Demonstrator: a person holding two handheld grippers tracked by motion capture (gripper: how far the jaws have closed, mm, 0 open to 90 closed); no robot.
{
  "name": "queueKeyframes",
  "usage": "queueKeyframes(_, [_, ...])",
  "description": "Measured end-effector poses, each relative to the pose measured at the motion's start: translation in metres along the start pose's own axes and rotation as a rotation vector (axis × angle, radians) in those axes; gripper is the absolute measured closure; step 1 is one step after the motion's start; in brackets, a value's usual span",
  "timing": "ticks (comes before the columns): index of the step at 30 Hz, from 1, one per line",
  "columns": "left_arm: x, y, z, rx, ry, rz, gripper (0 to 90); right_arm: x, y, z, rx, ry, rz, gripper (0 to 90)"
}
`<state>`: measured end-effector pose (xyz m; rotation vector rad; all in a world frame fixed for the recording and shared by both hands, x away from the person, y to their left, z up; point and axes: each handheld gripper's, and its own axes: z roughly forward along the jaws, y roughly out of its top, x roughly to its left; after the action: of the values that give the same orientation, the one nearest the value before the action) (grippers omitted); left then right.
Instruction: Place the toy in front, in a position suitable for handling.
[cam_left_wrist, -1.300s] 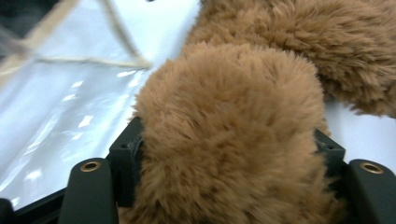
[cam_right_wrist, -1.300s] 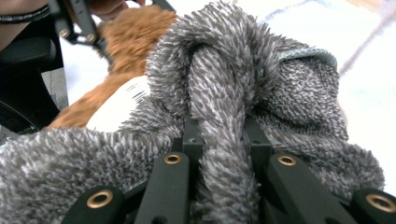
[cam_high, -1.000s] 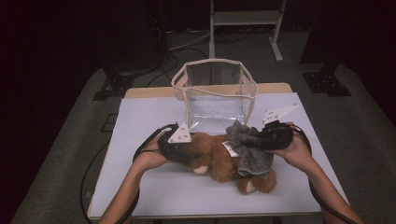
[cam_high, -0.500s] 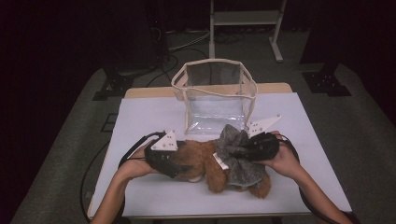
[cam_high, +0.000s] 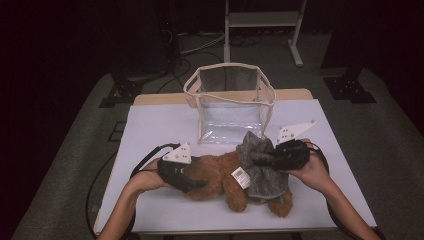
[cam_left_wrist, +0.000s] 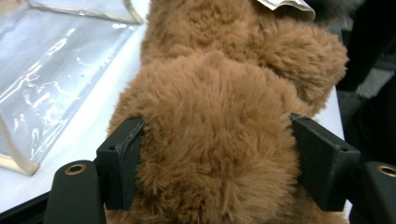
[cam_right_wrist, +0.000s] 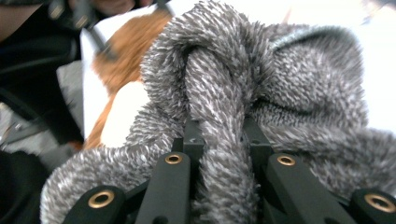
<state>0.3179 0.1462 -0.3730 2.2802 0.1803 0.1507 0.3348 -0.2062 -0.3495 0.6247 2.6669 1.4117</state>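
A brown teddy bear (cam_high: 217, 172) lies on the white table (cam_high: 160, 125), with a grey knit garment (cam_high: 265, 175) around its body. My left gripper (cam_high: 200, 182) holds a fluffy round part of the bear (cam_left_wrist: 215, 116). Its jaws have just been closing, and the pads (cam_left_wrist: 126, 163) press into the fur on both sides. My right gripper (cam_high: 260, 159) comes in from the right and is shut on a bunched fold of the grey knit (cam_right_wrist: 224, 93). In the right gripper view the bear's brown fur (cam_right_wrist: 126, 56) shows behind the knit.
A clear plastic bag with cream trim (cam_high: 230, 100) stands open-topped just behind the bear; its see-through wall (cam_left_wrist: 60, 70) lies close on the left in the left gripper view. A paper tag (cam_high: 241, 177) hangs on the bear. The table's front edge (cam_high: 225, 230) is near.
Both hands and the bear have slid a little toward the table's front edge, the left hand also slightly leftward. The right gripper keeps its hold on the grey knit.
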Motion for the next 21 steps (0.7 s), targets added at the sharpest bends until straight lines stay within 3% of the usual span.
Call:
queueKeyframes(2, [-0.005,0.000,-0.003,0.017,-0.013,0.027,25.5,-0.003,0.005,0.001,-0.012,-0.003,0.009,75.9])
queueKeyframes(5, [-0.006,0.000,-0.006,0.030,0.001,0.021,17.8,0.002,0.004,0.011,0.015,0.001,-0.010,75.9])
queueKeyframes(10, [0.004,-0.006,-0.001,0.028,0.013,-0.066,1.6,0.013,-0.006,0.015,0.049,0.014,-0.029,76.2])
queueKeyframes(14, [0.005,-0.013,0.009,0.018,-0.038,-0.078,5.6,0.016,-0.014,0.010,0.047,0.029,-0.024,76.1])
queueKeyframes(18, [0.001,-0.009,0.016,0.007,-0.016,-0.052,17.8,0.012,-0.017,0.003,0.035,0.014,-0.012,75.9])
queueKeyframes(21, [0.000,-0.002,0.027,-0.009,-0.012,-0.040,21.0,0.007,-0.016,-0.005,0.032,-0.008,-0.007,75.7])
